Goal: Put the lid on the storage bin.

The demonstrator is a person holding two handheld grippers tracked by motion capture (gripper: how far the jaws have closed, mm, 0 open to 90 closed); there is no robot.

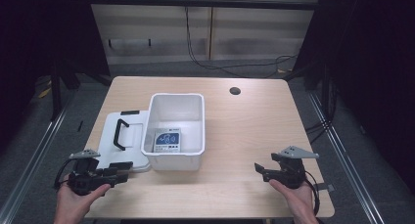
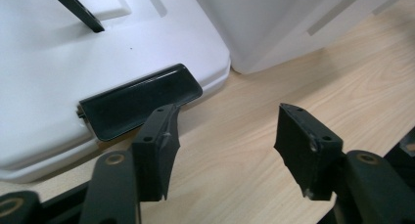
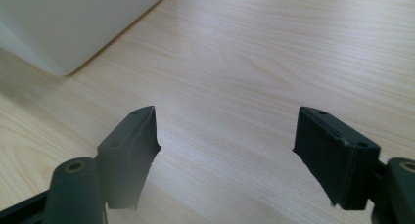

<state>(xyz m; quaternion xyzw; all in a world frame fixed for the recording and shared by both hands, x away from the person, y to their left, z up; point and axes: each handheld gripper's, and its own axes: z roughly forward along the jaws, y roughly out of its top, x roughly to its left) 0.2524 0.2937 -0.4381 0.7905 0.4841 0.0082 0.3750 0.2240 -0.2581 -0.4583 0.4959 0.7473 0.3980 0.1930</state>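
A white plastic bin (image 1: 195, 131) stands mid-table with a blue and white packet (image 1: 167, 140) lying flat on its floor. Its white lid (image 1: 110, 141), with a black handle (image 1: 119, 133) and black latches, lies flat on the table against the bin's left side. My left gripper (image 1: 123, 174) rests at the front left, open and empty, just in front of the lid's near black latch (image 2: 142, 99). My right gripper (image 1: 258, 168) sits at the front right, open and empty over bare wood, with the bin's corner (image 3: 63, 28) off to its left.
The wooden table (image 1: 244, 126) has a round cable hole (image 1: 235, 91) at the back right. Cables run across the floor behind the table. A person's hands hold both grippers at the near edge.
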